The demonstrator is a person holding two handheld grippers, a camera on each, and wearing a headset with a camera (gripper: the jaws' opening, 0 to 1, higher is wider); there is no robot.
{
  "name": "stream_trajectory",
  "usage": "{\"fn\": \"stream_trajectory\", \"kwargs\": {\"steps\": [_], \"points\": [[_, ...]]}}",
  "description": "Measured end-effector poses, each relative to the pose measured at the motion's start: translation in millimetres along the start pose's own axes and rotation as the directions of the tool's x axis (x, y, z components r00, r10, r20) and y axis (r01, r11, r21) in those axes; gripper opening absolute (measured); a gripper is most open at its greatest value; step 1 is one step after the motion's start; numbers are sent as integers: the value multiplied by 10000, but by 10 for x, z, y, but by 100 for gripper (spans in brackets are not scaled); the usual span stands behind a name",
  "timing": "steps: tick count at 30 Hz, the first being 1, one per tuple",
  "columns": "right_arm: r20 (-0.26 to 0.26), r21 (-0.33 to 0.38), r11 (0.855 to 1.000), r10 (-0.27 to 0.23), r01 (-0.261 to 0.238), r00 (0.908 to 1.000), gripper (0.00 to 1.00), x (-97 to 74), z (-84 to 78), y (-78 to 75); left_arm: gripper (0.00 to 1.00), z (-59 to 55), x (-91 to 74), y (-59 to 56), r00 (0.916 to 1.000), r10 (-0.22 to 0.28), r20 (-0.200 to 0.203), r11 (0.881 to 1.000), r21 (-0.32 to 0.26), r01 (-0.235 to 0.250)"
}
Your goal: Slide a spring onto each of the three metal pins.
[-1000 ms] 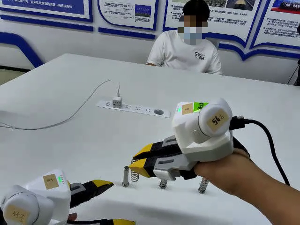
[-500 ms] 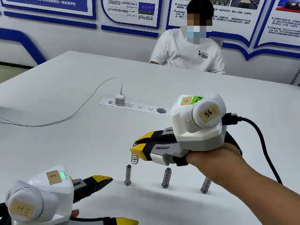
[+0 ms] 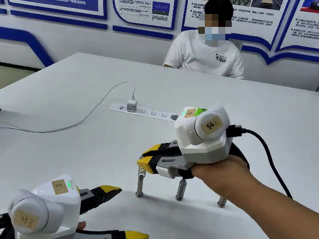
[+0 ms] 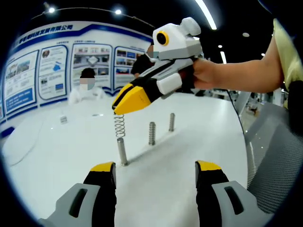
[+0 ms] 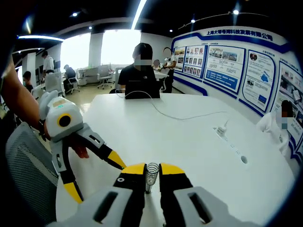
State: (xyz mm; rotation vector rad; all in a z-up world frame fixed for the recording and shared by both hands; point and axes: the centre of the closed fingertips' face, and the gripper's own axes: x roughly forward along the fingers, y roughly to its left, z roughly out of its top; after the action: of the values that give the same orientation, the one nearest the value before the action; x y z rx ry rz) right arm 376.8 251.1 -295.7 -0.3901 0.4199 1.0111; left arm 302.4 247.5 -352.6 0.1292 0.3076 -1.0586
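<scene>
Three metal pins stand in a row on the white table (image 3: 75,99). The middle pin (image 3: 181,189) and the right pin (image 3: 222,201) each carry a spring. My right gripper (image 3: 144,162) is shut on a third spring (image 3: 142,173), held upright with its lower end at the top of the bare left pin (image 3: 139,187). In the right gripper view the spring (image 5: 151,172) sits between the yellow fingertips. The left gripper view shows the spring (image 4: 119,125) over the pin (image 4: 122,151). My left gripper (image 3: 124,211) hovers open at the near left, holding nothing.
A white power strip (image 3: 144,112) with a plugged-in adapter and a thin cable (image 3: 75,122) lies further back on the table. A person in a white shirt (image 3: 207,52) sits at the far edge. The right gripper's black cord (image 3: 269,159) trails off to the right.
My right gripper has lifted the spring from beside the left pin and brought it over the pin's top. The left gripper has stayed put and open.
</scene>
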Motion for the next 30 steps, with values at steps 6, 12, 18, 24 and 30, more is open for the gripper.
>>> {"fn": "stream_trajectory", "kwargs": {"steps": [6,12,18,24,30], "points": [[-75,71,10000,13,-13,10000,12,32,-26,-12,69,-4,-16,11,10000,32,-8,10000,-25,-32],[-156,156,9999,69,-67,9999,12,53,-64,-3,68,-23,-32,18,10000,48,-49,10000,-54,-48],[-180,197,9998,32,-28,9998,12,79,-99,-13,67,-24,-27,16,10000,21,-58,10000,-40,-22],[-225,219,9998,-14,18,9997,12,107,-173,10,67,-34,-26,15,10000,5,-84,10000,-42,-6],[-361,252,9997,-33,42,9993,12,156,-267,28,67,-48,-29,14,10000,-1,-95,10000,-61,1]]}}
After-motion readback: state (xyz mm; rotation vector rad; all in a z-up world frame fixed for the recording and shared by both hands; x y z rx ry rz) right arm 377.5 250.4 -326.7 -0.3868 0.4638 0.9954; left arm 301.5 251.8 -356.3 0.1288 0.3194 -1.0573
